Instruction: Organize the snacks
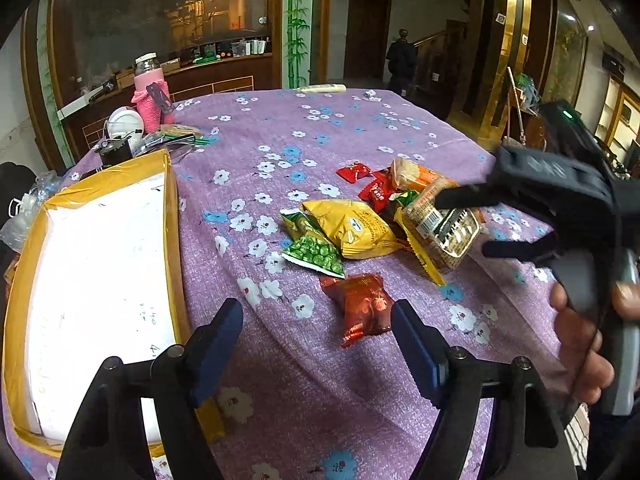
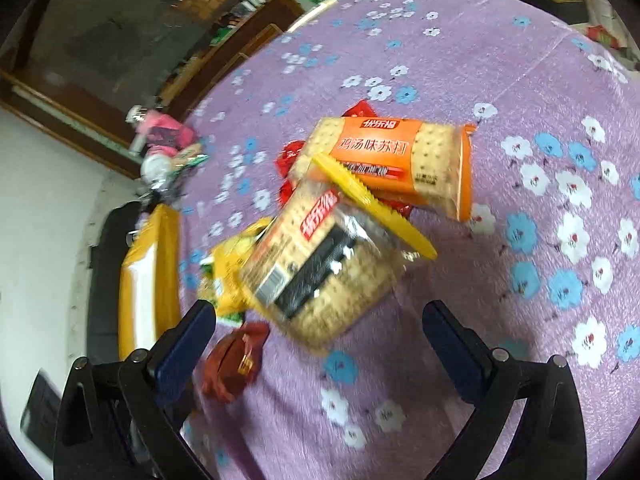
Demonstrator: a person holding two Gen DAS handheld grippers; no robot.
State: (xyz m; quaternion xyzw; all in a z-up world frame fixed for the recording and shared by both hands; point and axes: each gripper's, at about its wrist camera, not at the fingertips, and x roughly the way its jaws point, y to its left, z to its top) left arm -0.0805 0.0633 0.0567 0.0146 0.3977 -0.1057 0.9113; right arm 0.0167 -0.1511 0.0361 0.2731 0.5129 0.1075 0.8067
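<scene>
Purple cloth (image 1: 320, 380) with white and blue flowers covered the table. At the bottom of the left wrist view, the left gripper (image 1: 316, 344) had its jaws apart, with nothing between them but cloth. Just past its right finger lay a dark red snack bag (image 1: 362, 306), near the fingertip but not touching it. To the left of the frame sat a flat box (image 1: 172, 208) with yellow taped walls and a white floor, and no snack lay in it.

Farther up, in the middle of the frame, the other snacks made a small pile. A green pea bag (image 1: 316, 254) lay at the front, touching a yellow bag (image 1: 352, 232). Behind them were small bright red packets (image 1: 366, 184) and an orange cracker pack (image 1: 416, 176).

The right gripper (image 1: 460, 224) came in from the right side of the frame, held by a hand (image 1: 580, 344). Its fingers stood apart on each side of a clear cracker pack (image 1: 448, 232) with a black label. In the right wrist view, the right gripper (image 2: 316, 320) was wide open too, and the clear cracker pack (image 2: 320, 264) sat between and just beyond the fingertips. I could not tell if a finger touched it, because the picture was blurry.

Far back at the upper left stood a jar in a pink knitted cover (image 1: 150, 92), beside a white mask (image 1: 124, 122).
</scene>
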